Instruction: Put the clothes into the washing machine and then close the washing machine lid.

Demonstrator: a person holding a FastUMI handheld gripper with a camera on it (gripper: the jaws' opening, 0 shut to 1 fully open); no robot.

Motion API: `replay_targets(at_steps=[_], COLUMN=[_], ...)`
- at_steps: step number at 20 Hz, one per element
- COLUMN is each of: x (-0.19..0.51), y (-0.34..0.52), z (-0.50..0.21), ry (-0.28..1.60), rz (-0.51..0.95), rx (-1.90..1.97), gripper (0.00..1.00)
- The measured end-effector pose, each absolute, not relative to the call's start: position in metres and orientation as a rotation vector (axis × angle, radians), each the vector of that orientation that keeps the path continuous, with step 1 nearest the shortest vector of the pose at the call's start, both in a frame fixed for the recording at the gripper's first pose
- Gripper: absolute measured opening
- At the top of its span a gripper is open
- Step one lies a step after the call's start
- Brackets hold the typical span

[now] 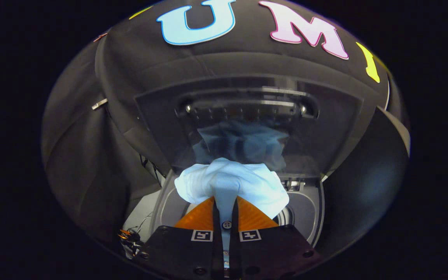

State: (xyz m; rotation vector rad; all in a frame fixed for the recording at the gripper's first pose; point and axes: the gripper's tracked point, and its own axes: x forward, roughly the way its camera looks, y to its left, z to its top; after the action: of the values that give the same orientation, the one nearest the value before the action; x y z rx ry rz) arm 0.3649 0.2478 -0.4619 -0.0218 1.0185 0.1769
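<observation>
The gripper [226,204] pinches a bunched pale-blue cloth garment [230,184] between its orange fingers [198,217] — held above the grey washing machine opening [305,212]. The raised dark transparent lid [247,116] stands beyond, clearing the drop path.

A pale blue-white cloth [230,184], bunched and crumpled, sits at the frame's centre, pinched between the tongs [226,206]. The washing machine lid [161,116] stands raised behind it, its glass mirroring the cloth.
</observation>
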Motion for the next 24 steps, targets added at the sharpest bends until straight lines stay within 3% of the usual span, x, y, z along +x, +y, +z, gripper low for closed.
replay_targets(at_steps=[9,11,16,24], x=[0.341,0.339,0.335,0.322], y=[0.23,0.227,0.22,0.24], z=[-0.512,-0.515,-0.517,-0.487], ry=[1.075,1.076,1.084,1.05], rz=[0.15,0.137,0.101,0.171], rx=[-0.131,-0.164,-0.211,-0.146], gripper=[0.13,0.2,1.0,0.99])
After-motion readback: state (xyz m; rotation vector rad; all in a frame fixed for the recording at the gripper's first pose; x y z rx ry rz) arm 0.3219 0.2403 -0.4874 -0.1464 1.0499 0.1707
